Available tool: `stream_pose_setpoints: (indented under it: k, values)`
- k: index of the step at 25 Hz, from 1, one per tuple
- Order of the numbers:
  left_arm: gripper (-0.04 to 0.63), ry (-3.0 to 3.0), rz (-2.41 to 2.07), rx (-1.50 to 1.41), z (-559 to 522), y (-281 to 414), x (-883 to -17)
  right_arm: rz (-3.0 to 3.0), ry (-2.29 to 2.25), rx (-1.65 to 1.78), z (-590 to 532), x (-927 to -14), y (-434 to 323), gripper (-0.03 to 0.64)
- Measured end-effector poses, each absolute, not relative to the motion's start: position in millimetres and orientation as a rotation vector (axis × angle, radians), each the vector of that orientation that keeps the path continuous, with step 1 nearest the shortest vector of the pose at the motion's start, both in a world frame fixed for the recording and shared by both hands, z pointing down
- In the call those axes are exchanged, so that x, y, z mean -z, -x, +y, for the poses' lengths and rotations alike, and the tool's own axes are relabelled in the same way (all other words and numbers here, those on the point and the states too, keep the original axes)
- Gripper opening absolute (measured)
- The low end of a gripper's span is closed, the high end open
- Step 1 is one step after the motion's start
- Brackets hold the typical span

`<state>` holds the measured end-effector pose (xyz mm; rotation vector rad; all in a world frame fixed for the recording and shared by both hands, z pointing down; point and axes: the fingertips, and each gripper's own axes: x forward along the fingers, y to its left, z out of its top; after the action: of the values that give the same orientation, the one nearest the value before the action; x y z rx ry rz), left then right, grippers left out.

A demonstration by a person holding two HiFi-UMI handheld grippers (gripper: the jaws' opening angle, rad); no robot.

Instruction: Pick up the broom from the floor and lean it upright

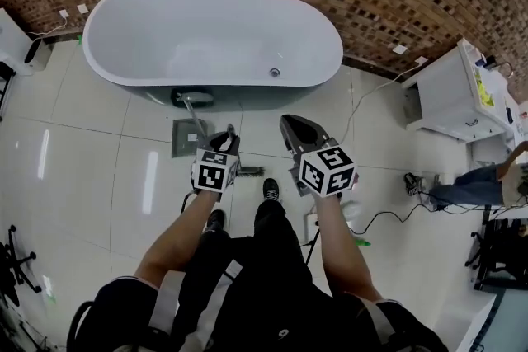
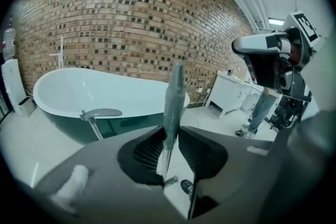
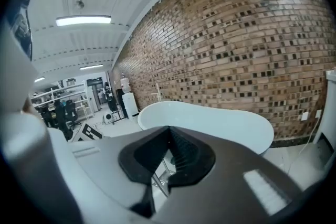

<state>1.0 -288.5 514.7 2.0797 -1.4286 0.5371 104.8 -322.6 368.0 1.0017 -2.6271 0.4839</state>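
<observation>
Just off the floor [image 1: 99, 177] before the tub [image 1: 206, 29], the broom [image 2: 174, 93] stands near upright in the left hand-held gripper [image 2: 170, 135], whose jaws are part-closed and pinch its thin handle, bristles low by the shoe [image 2: 186, 185]. The right hand-held gripper [image 3: 169, 131] is closed and empty. The broom looks light and stiff, its smooth handle apt to swivel; a mid-handle hold seems best for leaning it.

broom [image 1: 249, 171] handle mostly hidden under left tongs [image 1: 228, 132], bristle end half covered, person [image 1: 483, 181] cut off at right edge
</observation>
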Motion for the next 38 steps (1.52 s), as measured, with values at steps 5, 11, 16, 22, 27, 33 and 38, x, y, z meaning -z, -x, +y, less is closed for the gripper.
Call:
stream_pose_setpoints:
  k: [5,11,16,22,27,33,38]
  values:
    - [0.092,-1.942,-1.603,-0.525,-324,1,-519,-2.672,-0.767,-0.569,-361,-386,-102,0.003]
    - [0.094,-1.794,-1.746,-0.490,-378,3,-527,-2.667,-0.587,-0.618,-397,-407,-107,0.003]
    - [0.092,-1.731,-1.805,-0.479,-426,16,-536,-2.651,-0.519,-0.641,-414,-423,-108,0.003]
    - [0.092,-1.693,-1.844,-0.455,-473,30,-547,-2.645,-0.494,-0.647,-443,-432,-113,0.003]
    - [0.092,-1.679,-1.888,-0.434,-511,44,-557,-2.637,-0.494,-0.656,-466,-445,-119,0.003]
    - [0.094,-1.643,-1.945,-0.448,-537,59,-568,-2.619,-0.478,-0.694,-477,-460,-123,0.003]
    - [0.094,-1.642,-1.958,-0.494,-555,66,-577,-2.616,-0.490,-0.712,-489,-463,-129,0.003]
